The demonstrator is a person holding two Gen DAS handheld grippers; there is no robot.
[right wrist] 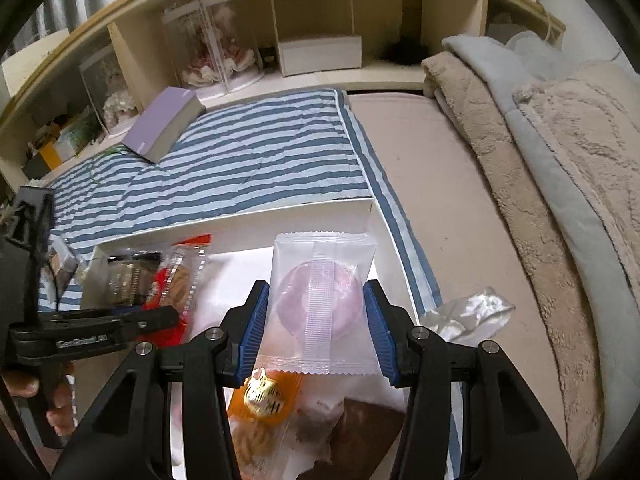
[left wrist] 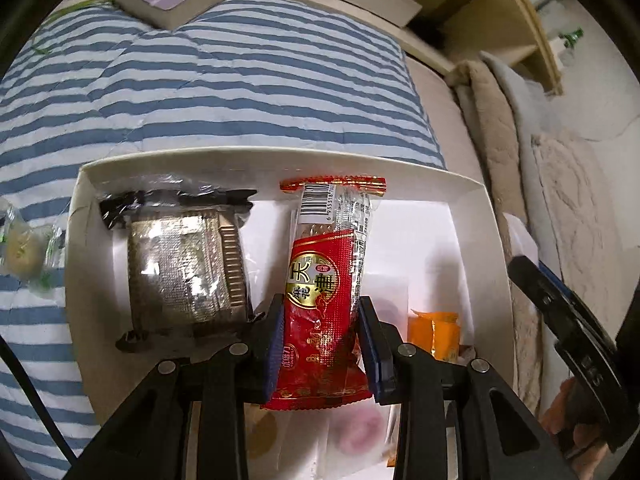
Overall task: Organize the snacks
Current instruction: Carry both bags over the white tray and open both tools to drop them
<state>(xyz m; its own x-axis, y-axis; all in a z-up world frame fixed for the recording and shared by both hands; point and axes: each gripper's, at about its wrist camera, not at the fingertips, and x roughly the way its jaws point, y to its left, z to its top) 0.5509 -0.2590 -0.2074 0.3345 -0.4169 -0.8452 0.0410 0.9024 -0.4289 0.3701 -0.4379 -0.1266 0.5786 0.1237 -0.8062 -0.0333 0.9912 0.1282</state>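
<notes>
The left tool (left wrist: 320,320) is clamped on a red packet (left wrist: 320,320) above the white box (left wrist: 484,216), beside a foil pack (left wrist: 186,268). The right tool (right wrist: 318,320) grips a clear pink packet (right wrist: 320,292) over the same box on the striped bed (right wrist: 240,160).

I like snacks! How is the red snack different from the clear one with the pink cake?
The red snack is long, narrow and printed; the clear snack is squarish and see-through. The left claw grips the red one; the right claw grips the clear one. Both are sealed packets above the white box.
</notes>
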